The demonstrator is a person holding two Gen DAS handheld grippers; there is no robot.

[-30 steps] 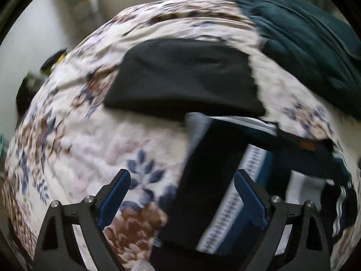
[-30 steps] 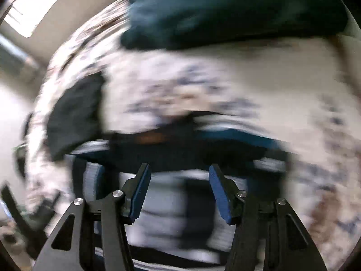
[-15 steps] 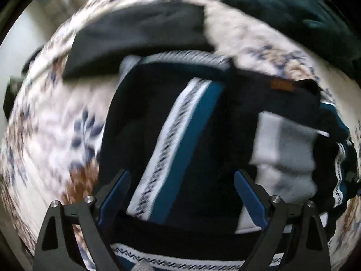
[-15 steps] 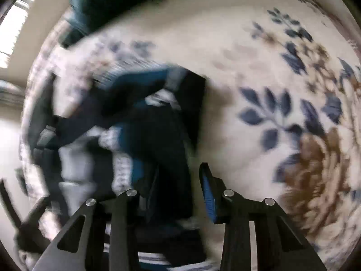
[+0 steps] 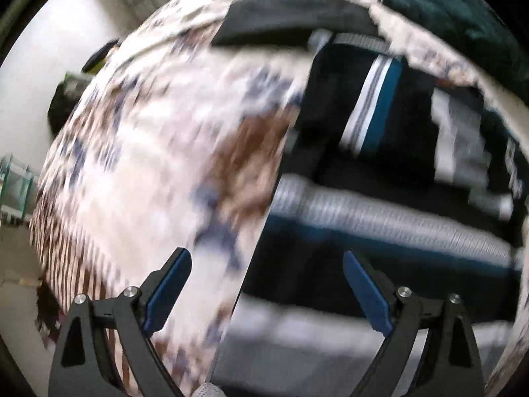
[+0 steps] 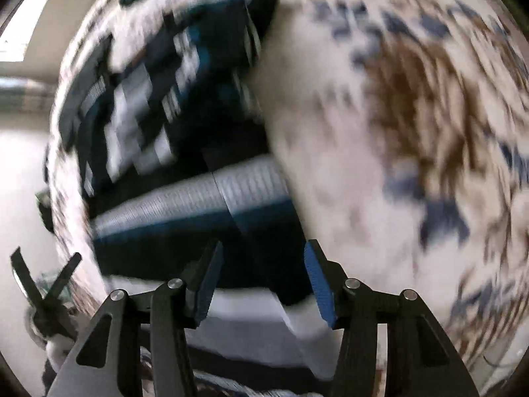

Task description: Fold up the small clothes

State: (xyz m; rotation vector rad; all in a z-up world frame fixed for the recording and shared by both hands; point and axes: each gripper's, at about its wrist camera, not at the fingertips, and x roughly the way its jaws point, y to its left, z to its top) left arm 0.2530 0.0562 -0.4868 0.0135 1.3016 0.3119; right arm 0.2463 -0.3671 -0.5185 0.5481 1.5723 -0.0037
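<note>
- The person is working on a striped sweater (image 5: 380, 198) that is lying spread on a bed with a floral bedspread (image 5: 148, 165); I judge that this is the stage of lining both tools up on the garment's near corners, ahead of a fold.
- The left gripper (image 5: 266, 284) is hanging over the sweater's left edge with its blue pads standing wide apart; nothing is sitting between them but cloth and bedspread below, and they are pressing on nothing.
- The right gripper (image 6: 263, 281) is hovering over the sweater's right edge, its jaws having just been opening; they are standing partly apart, with the dark hem showing in the gap but no pad biting it.
- Next, I reckon each tool is needing to come down onto its own corner of the hem and pinch only the top layers, so that the near edge can be carried up over the body evenly.
- The sweater is looking thick and soft: dark knit with teal, white and grey bands, one ribbed grey band running across it.
- A folded black garment (image 5: 291, 16) is lying beyond it, and a dark green blanket (image 5: 463, 10) is heaped at the far corner.
- Both views are smearing with motion, so fine edges are hard to tell.
</note>
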